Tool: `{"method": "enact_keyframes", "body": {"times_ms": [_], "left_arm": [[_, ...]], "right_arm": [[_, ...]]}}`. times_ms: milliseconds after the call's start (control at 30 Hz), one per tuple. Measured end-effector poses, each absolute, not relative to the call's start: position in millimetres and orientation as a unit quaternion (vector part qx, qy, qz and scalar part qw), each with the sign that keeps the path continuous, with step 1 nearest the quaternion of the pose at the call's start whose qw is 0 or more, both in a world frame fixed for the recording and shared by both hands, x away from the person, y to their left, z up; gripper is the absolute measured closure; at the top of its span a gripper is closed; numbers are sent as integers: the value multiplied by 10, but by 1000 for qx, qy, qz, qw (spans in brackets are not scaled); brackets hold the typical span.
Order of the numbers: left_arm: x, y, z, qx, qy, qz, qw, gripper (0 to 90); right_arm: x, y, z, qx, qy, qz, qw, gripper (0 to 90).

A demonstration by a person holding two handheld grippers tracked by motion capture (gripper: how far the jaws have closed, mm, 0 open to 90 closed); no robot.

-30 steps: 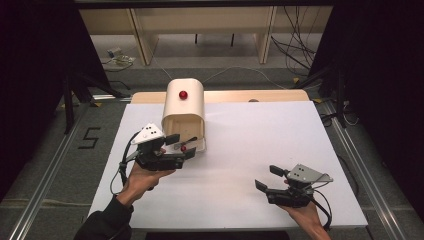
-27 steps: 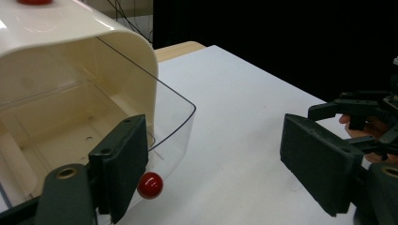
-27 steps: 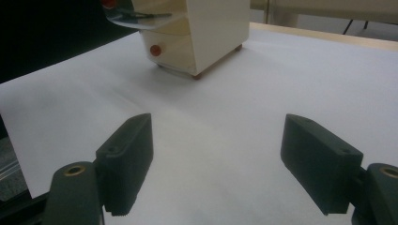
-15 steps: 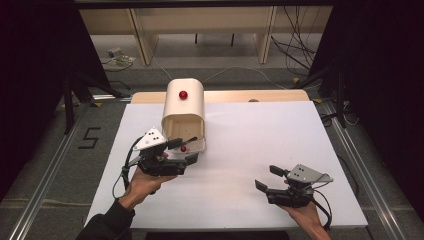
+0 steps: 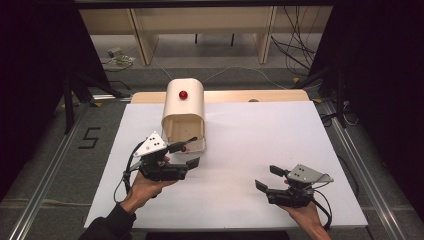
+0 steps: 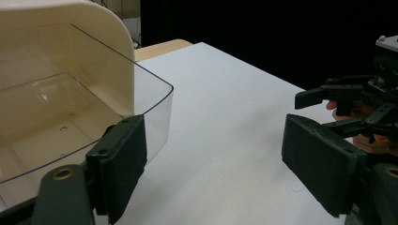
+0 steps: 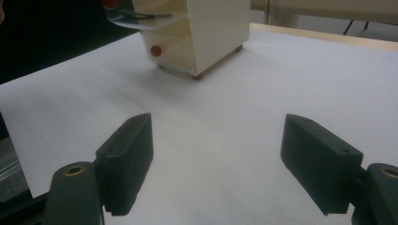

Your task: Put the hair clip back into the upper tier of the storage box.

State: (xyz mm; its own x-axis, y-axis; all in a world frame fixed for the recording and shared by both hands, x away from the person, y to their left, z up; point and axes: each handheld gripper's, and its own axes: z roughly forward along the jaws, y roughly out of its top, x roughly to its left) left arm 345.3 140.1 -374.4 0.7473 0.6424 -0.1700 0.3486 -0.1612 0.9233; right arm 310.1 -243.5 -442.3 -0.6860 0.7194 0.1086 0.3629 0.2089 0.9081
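Left gripper (image 5: 188, 154): jaws spread wide, nothing clamped between them. Just ahead of it stands the cream plastic box with a rounded top (image 5: 184, 111), bearing a red knob (image 5: 183, 94) on its upper face. A clear plastic flap (image 6: 84, 122) hangs open at the box front. In the left gripper view the flap's rounded edge sits just beyond and beside the left-hand jaw; whether jaw and flap touch cannot be told. The other jaw stands well off over bare white tabletop (image 5: 260, 135). In the high view the upper jaw tip reaches to the box's front opening, close to a second small red knob (image 5: 185, 148) at the base.

Right gripper (image 5: 267, 179): jaws wide apart, empty, held low over the tabletop. The box is well apart from it, ahead and to the left in the right gripper view (image 7: 197, 33), with bare white surface between the jaws.
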Motion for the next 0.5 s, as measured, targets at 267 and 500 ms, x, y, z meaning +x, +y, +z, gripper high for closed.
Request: {"method": "enact_keyframes", "body": {"times_ms": [267, 500], "left_arm": [[3428, 1398, -3783, 751, 325, 131, 559, 217], [3417, 1405, -3829, 752, 324, 129, 560, 209]], "right_arm": [[3105, -2433, -4429, 356, 758, 519, 171, 265], [3110, -2437, -4430, 356, 758, 520, 169, 265]]}}
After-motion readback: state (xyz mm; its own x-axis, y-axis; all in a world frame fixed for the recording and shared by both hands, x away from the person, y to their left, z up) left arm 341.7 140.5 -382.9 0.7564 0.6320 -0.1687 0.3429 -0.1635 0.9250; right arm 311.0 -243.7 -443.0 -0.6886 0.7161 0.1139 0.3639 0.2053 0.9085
